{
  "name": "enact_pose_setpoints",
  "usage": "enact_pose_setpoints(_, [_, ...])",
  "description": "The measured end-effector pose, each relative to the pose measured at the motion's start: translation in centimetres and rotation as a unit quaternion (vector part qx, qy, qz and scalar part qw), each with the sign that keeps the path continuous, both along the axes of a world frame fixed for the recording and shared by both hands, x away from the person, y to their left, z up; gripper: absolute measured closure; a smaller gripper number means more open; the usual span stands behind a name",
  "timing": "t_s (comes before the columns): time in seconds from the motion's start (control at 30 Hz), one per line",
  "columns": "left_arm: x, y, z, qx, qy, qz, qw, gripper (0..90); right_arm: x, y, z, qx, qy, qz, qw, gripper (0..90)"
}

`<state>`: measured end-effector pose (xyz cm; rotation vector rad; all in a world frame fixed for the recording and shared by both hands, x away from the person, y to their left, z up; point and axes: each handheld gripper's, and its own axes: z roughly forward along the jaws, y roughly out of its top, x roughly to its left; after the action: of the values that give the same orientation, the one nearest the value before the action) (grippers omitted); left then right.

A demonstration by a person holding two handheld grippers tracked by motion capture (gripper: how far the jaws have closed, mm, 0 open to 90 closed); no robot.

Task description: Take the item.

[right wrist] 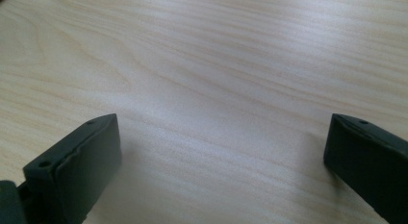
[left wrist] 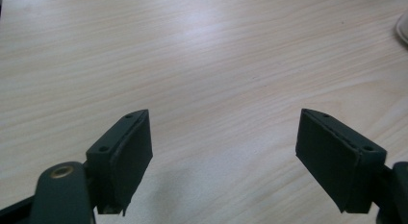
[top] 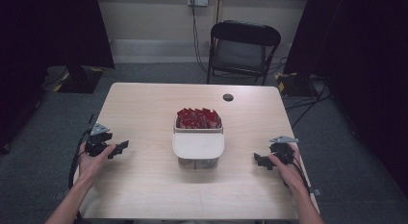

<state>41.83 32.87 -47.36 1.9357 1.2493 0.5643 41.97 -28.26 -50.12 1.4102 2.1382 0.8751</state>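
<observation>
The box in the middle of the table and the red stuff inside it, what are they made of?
The box looks like plastic: see-through walls, with a smooth, matt, cream lid over its near half. The red packets look like glossy foil or plastic wrappers, too small to tell which. The table looks like pale wood or wood-look laminate, with grain lines.

Recording lab: black curtains (top: 53, 27), lone table (top: 144, 104), folding chair (top: 243, 46).

Pale, wood-grained table (top: 144, 185) carries a white container (top: 198, 148) packed with bright red packets (top: 198, 118); black left gripper (top: 119, 148) and black right gripper (top: 260, 161) flank it, a black chair (top: 243, 48) on grey floor (top: 159, 72) behind.
</observation>
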Motion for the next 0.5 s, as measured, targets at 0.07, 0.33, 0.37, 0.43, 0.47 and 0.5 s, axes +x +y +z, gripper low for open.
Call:
enact_pose_setpoints(0.07, [-0.1, -0.2, 0.2, 0.001, -0.003, -0.006, 1.0000, 21.0, 0.0, 0.0, 0.0, 0.000, 0.000, 0.000, 1.0000, 0.0])
enact_pose_setpoints(0.33, [-0.4, -1.1, 1.2, -0.015, -0.018, -0.029, 0.9993, 22.3, 0.0, 0.0, 0.0, 0.000, 0.000, 0.000, 1.0000, 0.0])
enact_pose_setpoints(0.37, [-0.5, -1.3, 1.3, -0.016, -0.022, -0.033, 0.9991, 22.4, 0.0, 0.0, 0.0, 0.000, 0.000, 0.000, 1.0000, 0.0])
enact_pose_setpoints(0.43, [-0.6, -1.6, 1.5, -0.016, -0.025, -0.039, 0.9988, 22.9, 0.0, 0.0, 0.0, 0.000, 0.000, 0.000, 1.0000, 0.0])
enact_pose_setpoints(0.47, [-0.7, -1.7, 1.6, -0.018, -0.028, -0.042, 0.9986, 23.0, 0.0, 0.0, 0.0, 0.000, 0.000, 0.000, 1.0000, 0.0])
enact_pose_setpoints(0.5, [-0.8, -1.8, 1.7, -0.020, -0.030, -0.043, 0.9984, 23.3, 0.0, 0.0, 0.0, 0.000, 0.000, 0.000, 1.0000, 0.0])
